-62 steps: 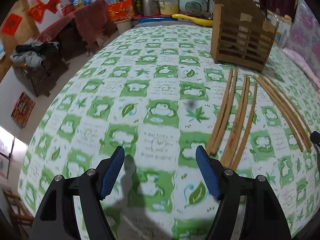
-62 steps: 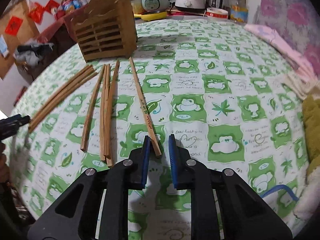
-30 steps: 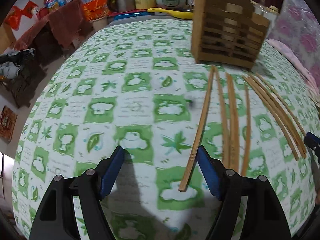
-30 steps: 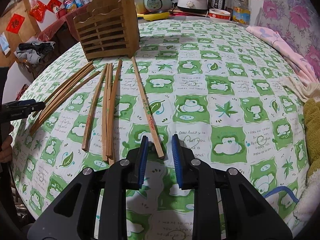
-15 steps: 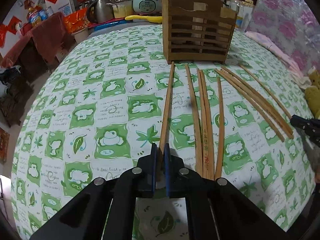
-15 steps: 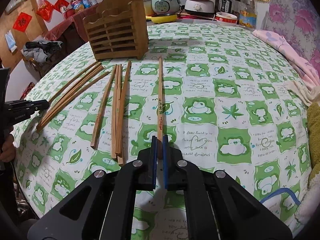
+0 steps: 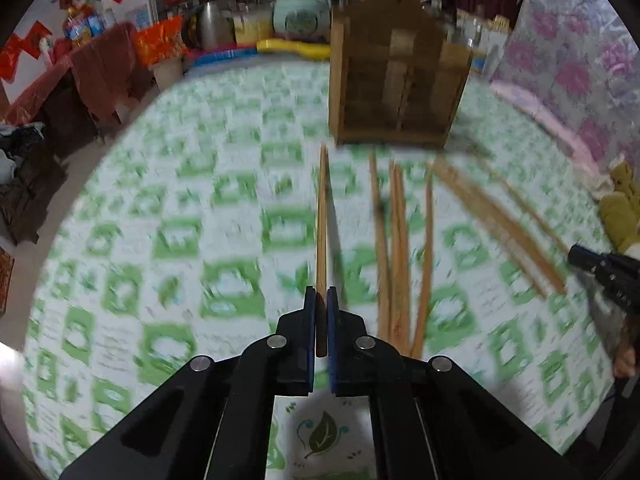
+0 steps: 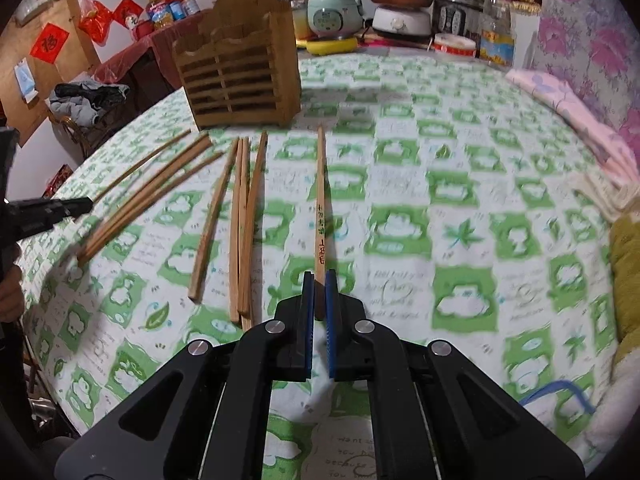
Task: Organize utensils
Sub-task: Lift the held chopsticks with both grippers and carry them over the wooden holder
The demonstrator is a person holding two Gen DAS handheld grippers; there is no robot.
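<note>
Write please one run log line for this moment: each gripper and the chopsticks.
left gripper: shut on chopstick | right gripper: shut on printed chopstick | other chopsticks: loose on tablecloth | wooden holder: upright

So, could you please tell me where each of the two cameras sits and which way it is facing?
Left wrist: sits on the left claw, looking down along it across the green-checked table to the wooden holder; its own fingers, shut on a chopstick, show, and the right claw at the right edge.
Right wrist: sits on the right claw, facing the same holder; its fingers, shut on a printed chopstick, show, and the left claw at the left edge.
Shared: holder, table, loose chopsticks.
</note>
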